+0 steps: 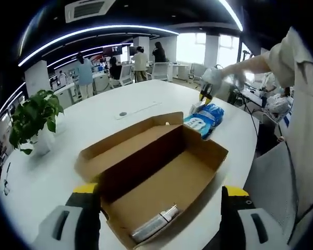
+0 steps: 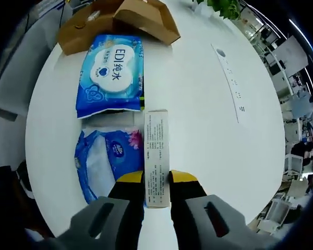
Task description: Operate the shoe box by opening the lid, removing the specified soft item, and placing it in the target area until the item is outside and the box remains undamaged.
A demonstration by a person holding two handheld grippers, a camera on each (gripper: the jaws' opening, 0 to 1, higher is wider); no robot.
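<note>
The brown cardboard shoe box (image 1: 161, 156) lies open on the white table (image 1: 109, 112), its lid folded back to the left. A silver tube (image 1: 156, 225) rests in its near corner. My left gripper (image 1: 160, 192) is open, its jaws spread wide over the box's near end. Beyond the box lie blue soft packs (image 1: 206, 119), and a person's hand holds my right gripper (image 1: 205, 95) above them. In the right gripper view my right gripper (image 2: 157, 179) is shut on a narrow white carton (image 2: 157, 151), beside a blue wipes pack (image 2: 112, 73) and a blue tissue pack (image 2: 101, 161). The shoe box (image 2: 125, 18) sits at the top.
A potted plant (image 1: 34, 117) stands at the table's left. A cable slot (image 2: 229, 78) runs along the table's middle. The table's rounded edge (image 2: 41, 156) lies close beside the packs. Several people and desks are far behind. The person's sleeve (image 1: 297, 120) fills the right.
</note>
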